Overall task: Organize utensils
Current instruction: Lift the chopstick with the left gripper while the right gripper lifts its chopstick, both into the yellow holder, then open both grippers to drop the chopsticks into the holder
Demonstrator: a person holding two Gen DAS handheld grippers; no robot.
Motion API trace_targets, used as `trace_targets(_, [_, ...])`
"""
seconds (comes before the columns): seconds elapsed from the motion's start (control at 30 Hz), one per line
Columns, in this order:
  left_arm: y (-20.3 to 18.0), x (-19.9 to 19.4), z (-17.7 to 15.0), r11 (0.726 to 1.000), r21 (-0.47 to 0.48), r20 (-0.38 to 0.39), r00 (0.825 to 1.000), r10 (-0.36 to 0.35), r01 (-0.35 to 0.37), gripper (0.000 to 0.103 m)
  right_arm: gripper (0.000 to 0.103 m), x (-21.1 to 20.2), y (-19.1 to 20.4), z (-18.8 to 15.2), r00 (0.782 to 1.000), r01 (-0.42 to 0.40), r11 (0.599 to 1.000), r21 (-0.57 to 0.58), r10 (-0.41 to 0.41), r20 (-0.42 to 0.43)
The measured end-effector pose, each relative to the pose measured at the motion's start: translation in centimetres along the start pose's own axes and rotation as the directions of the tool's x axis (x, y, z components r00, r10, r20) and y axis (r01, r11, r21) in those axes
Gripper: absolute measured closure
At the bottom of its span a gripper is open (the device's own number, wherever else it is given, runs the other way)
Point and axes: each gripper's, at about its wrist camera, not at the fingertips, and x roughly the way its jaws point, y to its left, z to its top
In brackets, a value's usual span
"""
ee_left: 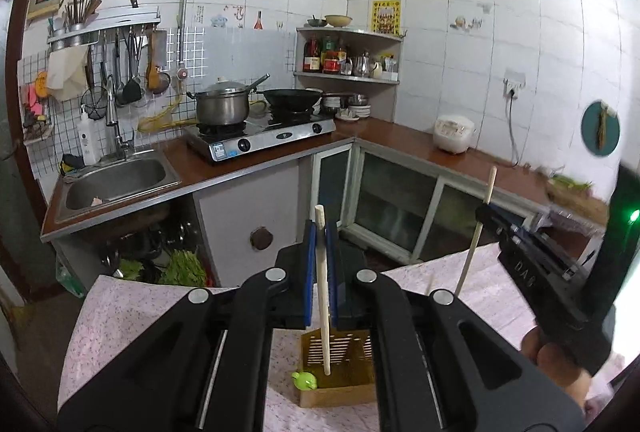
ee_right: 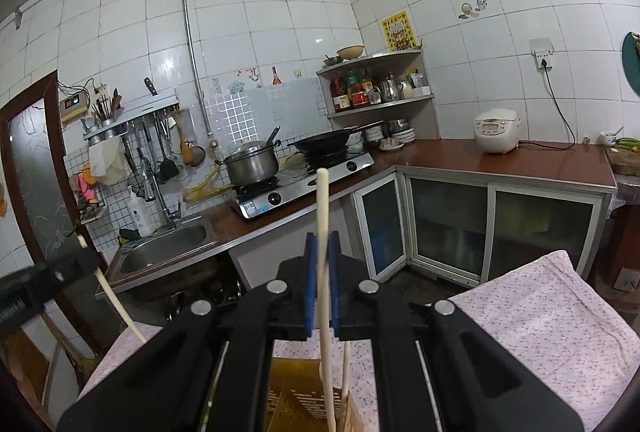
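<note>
My left gripper (ee_left: pixel 321 232) is shut on a pale wooden chopstick (ee_left: pixel 325 304) held upright, its lower end inside the yellow slatted utensil holder (ee_left: pixel 340 368). My right gripper (ee_right: pixel 322 244) is shut on a second pale chopstick (ee_right: pixel 325 296), upright, its lower end down at the same holder (ee_right: pixel 296 400). The right gripper (ee_left: pixel 486 211) and its chopstick (ee_left: pixel 476 232) show at the right of the left wrist view. The left gripper (ee_right: pixel 86 252) and its chopstick (ee_right: pixel 116 304) show at the left of the right wrist view. A third stick (ee_right: pixel 346 368) stands in the holder.
The holder stands on a table with a pink floral cloth (ee_right: pixel 552 324). A small green object (ee_left: pixel 304 380) lies beside the holder. Beyond stand the kitchen counter (ee_left: pixel 404 139) with sink (ee_left: pixel 116 179), gas stove (ee_left: pixel 260 137), pot, wok and rice cooker (ee_left: pixel 454 133).
</note>
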Motion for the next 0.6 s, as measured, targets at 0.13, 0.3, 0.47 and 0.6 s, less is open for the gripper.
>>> trace_targets(0.13, [0.0, 1.9, -2.0, 1.000, 0.014, -0.011, 1.000, 0.001, -0.001, 0.099, 0.097, 1.4, 0.7, -2.0, 1.000, 0.012, 0.999, -0.034, -0.012, -0.004])
trace_targets(0.3, [1.0, 4.4, -4.9, 1.000, -0.010, -0.036, 0.999, -0.010, 0.009, 0.099, 0.097, 2.8, 1.3, -4.9, 0.999, 0.052, 0.995, -0.088, -0.053, -0.012])
trace_targets(0.47, [1.7, 5.8, -7.7, 1.000, -0.010, -0.041, 0.999, 0.004, -0.004, 0.099, 0.097, 3.5, 2.1, -8.1, 0.996, 0.084, 0.984, -0.159, -0.089, -0.024])
trace_targets(0.6, [2.1, 6.4, -9.4, 1.000, -0.022, -0.047, 0.999, 0.004, -0.005, 0.099, 0.097, 4.0, 2.5, -10.1, 0.993, 0.092, 0.976, -0.199, -0.104, -0.050])
